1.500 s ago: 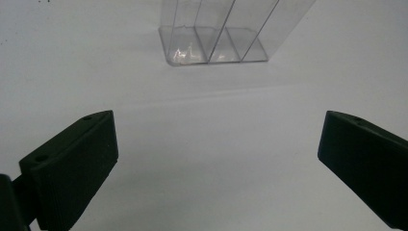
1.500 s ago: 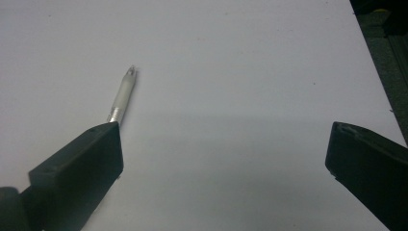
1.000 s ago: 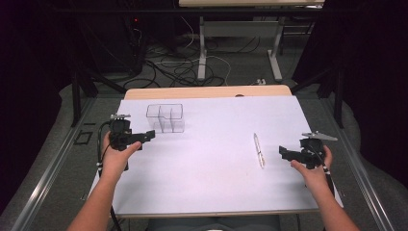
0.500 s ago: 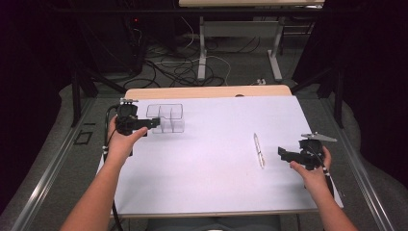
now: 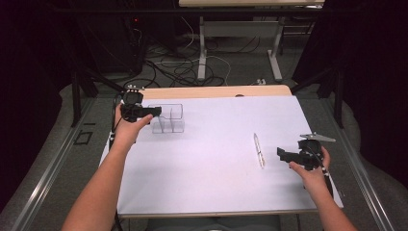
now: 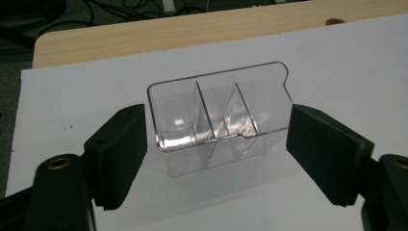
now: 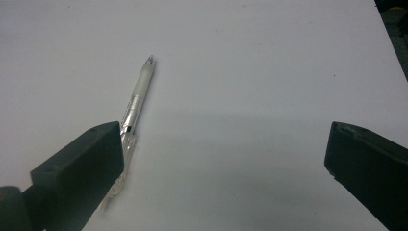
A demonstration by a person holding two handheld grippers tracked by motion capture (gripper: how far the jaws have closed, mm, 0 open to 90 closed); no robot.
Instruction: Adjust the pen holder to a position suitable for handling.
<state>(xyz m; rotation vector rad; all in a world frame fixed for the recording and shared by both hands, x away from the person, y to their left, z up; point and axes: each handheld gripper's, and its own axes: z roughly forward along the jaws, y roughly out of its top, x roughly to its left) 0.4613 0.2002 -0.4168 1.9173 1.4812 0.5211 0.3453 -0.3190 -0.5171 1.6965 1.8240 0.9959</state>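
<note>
Left gripper had advanced to upper left of the high view, jaws apart around clear organizer | right gripper unmoved, jaws apart beside pen | we judged a grasp imminent

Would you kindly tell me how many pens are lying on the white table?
1: a slim white and clear plastic pen lies near the right gripper, right of the table's middle.

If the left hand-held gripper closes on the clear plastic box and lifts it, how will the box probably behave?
The clear box is thin-walled and empty, so it is probably light. Its glossy walls may slip between the open jaws of the left hand-held gripper. The inner dividers likely stiffen it, yet hard squeezing might crack it.
</note>
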